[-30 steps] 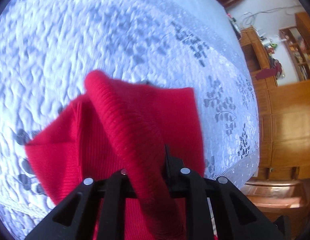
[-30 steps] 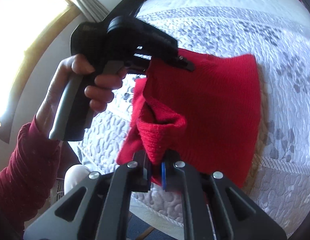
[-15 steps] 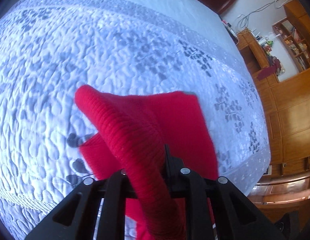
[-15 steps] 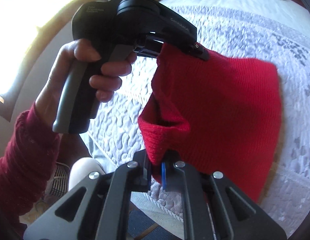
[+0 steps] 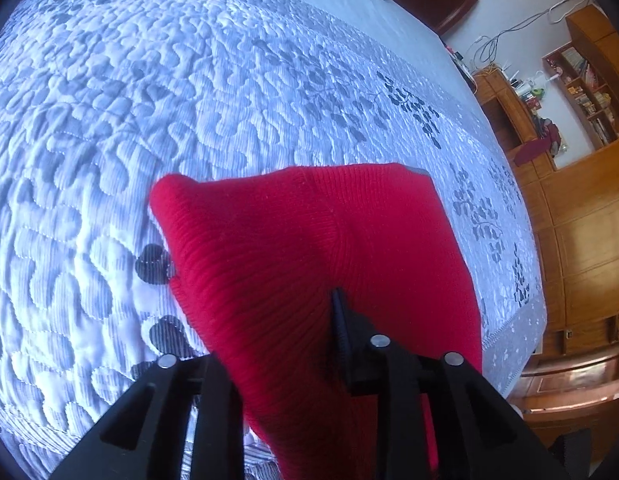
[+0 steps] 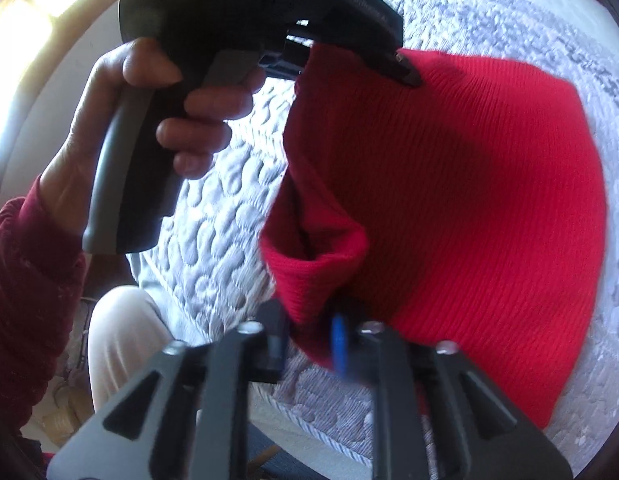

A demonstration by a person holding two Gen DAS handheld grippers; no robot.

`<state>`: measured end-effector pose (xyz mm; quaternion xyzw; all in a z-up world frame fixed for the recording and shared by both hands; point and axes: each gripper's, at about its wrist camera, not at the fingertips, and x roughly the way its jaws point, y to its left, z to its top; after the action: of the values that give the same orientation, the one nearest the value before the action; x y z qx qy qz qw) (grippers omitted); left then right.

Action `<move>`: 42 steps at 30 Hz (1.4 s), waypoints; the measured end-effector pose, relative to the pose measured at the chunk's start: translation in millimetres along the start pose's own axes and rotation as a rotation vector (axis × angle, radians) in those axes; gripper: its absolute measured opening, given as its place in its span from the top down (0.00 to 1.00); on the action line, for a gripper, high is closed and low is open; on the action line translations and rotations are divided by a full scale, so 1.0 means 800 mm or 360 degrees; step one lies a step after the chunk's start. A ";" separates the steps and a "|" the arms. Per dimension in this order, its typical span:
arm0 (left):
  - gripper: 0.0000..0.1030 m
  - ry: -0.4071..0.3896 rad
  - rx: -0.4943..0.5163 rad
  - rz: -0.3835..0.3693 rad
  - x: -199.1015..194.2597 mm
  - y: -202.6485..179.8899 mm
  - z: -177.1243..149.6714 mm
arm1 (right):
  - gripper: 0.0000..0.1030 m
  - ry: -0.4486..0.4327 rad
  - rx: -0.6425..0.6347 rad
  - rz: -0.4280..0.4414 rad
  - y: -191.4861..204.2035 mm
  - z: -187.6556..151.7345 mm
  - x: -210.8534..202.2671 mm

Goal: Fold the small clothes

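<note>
As both claws lifted, the knit (image 5: 309, 248) rose off the bed (image 5: 189, 100); L claw (image 5: 293, 320) & R claw (image 6: 309, 328) each clamp an edge, so the fold is underway.

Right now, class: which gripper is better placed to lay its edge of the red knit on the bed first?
Probably neither: the left gripper and right gripper both pinch the red knit above the quilted bedspread.

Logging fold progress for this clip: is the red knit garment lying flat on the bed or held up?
Held up. The red knit garment hangs between both shut grippers, left gripper and right gripper, with the quilted bedspread beneath.
</note>
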<state>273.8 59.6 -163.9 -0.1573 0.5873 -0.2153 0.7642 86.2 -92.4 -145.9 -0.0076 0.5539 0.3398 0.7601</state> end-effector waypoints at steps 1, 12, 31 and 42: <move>0.72 -0.0014 0.0001 0.0014 0.000 -0.001 -0.003 | 0.72 -0.0003 0.0003 0.0013 -0.001 -0.002 0.000; 0.46 -0.0143 0.0143 0.0400 -0.047 -0.041 -0.063 | 0.42 -0.0114 0.0330 0.0016 -0.096 -0.050 -0.095; 0.32 -0.0007 -0.0013 0.0446 -0.047 -0.060 -0.147 | 0.84 0.0044 0.0734 0.0299 -0.175 -0.053 -0.066; 0.26 0.0001 0.0057 0.0533 -0.025 -0.079 -0.156 | 0.87 -0.0012 0.0712 0.0187 -0.199 -0.082 -0.096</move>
<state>140.1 17.0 -148.6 -0.0435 0.6016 -0.0955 0.7919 103.1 -278.9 -164.3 0.1946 0.6121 0.2522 0.7238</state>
